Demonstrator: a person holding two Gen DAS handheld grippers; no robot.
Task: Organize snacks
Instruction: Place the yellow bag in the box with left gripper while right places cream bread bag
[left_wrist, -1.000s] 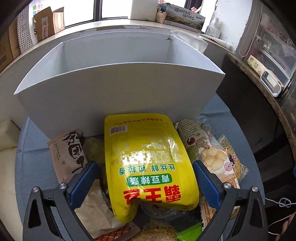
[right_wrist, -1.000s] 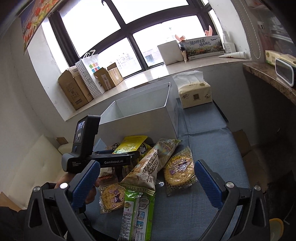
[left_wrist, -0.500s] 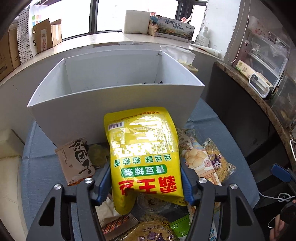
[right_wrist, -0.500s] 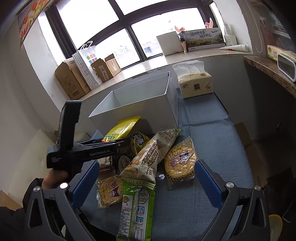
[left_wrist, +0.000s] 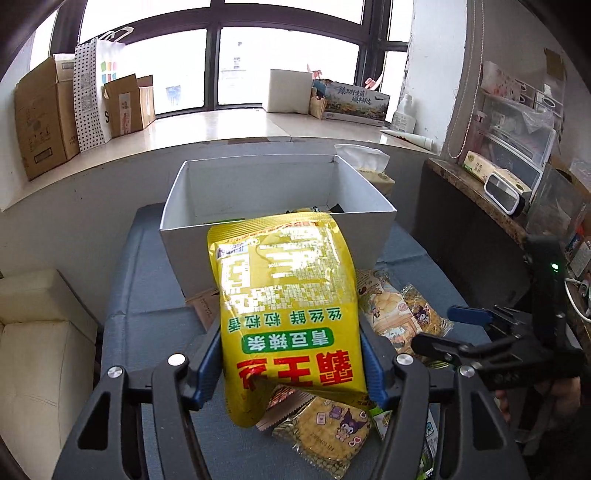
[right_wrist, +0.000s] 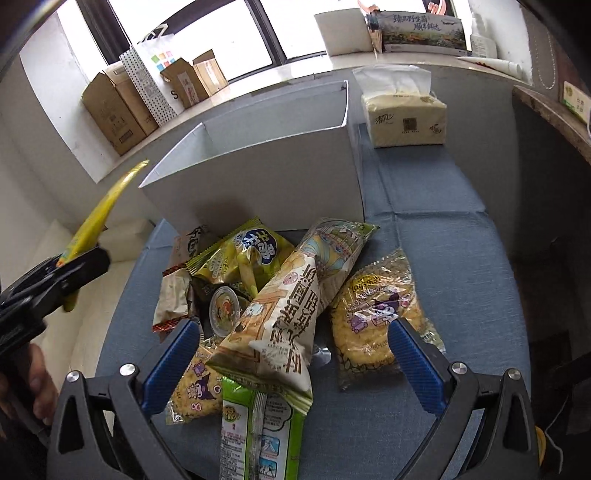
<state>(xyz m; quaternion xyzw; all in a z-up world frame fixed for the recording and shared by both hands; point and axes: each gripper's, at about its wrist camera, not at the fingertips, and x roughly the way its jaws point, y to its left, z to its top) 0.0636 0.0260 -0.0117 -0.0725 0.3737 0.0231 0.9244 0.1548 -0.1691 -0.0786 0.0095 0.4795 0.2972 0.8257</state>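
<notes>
The yellow snack bag (left_wrist: 284, 306) is a glossy foil pouch with red and green Chinese lettering that reads upside down in the left wrist view, a barcode patch near its far end and a crinkled, shiny face. It is clamped between the blue pads (left_wrist: 207, 363) of the left gripper (left_wrist: 290, 365), which close on its two long sides, and it is held up off the pile, its far end overlapping the near wall of the white box (left_wrist: 373, 236). In the right wrist view the same bag (right_wrist: 103, 206) shows edge-on, tilted upward beside the box's left corner. The box stands toward the far edge of the blue table cover (right_wrist: 443, 258). Just in front of it lies the snack pile: a long cream chip bag (right_wrist: 291, 310), a green-yellow snack pack (right_wrist: 243, 254), round cracker packs (right_wrist: 376, 317) and a green wafer pack (right_wrist: 258, 432). The right gripper (right_wrist: 291, 365) hangs over this pile with its jaws spread wide, gripping nothing. A tissue pack (right_wrist: 402, 118) sits at the cover's far right corner
</notes>
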